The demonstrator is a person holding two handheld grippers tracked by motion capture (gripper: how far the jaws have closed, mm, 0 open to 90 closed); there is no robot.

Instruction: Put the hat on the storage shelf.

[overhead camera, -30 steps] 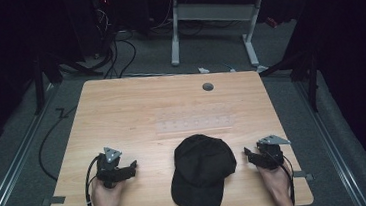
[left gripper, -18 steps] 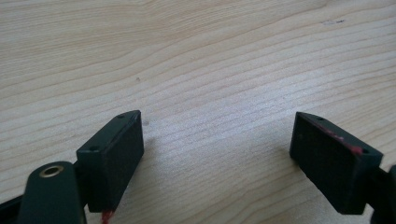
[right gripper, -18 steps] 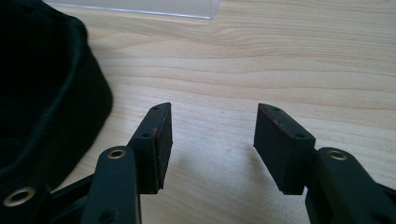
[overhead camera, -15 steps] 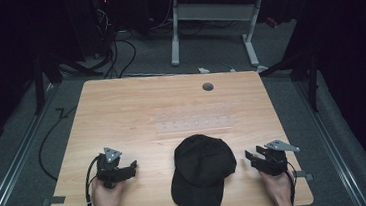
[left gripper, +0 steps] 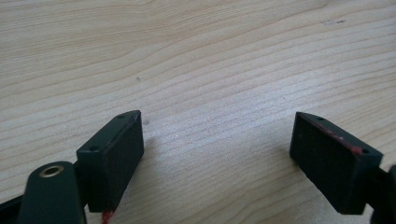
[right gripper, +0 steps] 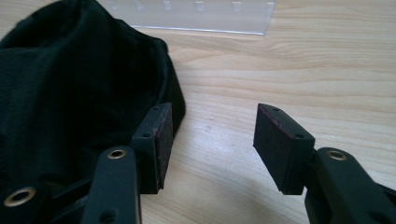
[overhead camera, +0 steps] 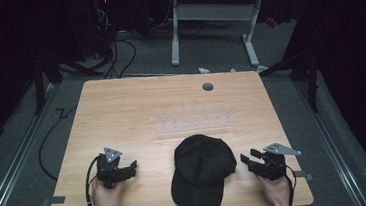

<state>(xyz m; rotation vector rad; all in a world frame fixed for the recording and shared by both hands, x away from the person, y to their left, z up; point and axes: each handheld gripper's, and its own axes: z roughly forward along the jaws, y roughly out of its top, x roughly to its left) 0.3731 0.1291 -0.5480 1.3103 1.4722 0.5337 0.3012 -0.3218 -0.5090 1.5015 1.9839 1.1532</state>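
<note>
The cap (overhead camera: 202, 171) lies on the counter (overhead camera: 136, 107) between your tongs, both gaping empty: left tongs (overhead camera: 132, 166) well off it, right tongs (overhead camera: 244, 158) just beside it. You're approaching; next, close in on its edge

A black baseball cap (overhead camera: 203, 170) lies on the wooden surface (overhead camera: 136, 112) near its front edge, brim toward the person. The left hand-held gripper (overhead camera: 132, 165) rests well to its left; the right hand-held gripper (overhead camera: 245, 158) sits just beside its right edge, jaws apart. A clear strip (overhead camera: 195, 124) lies beyond the cap.
</note>
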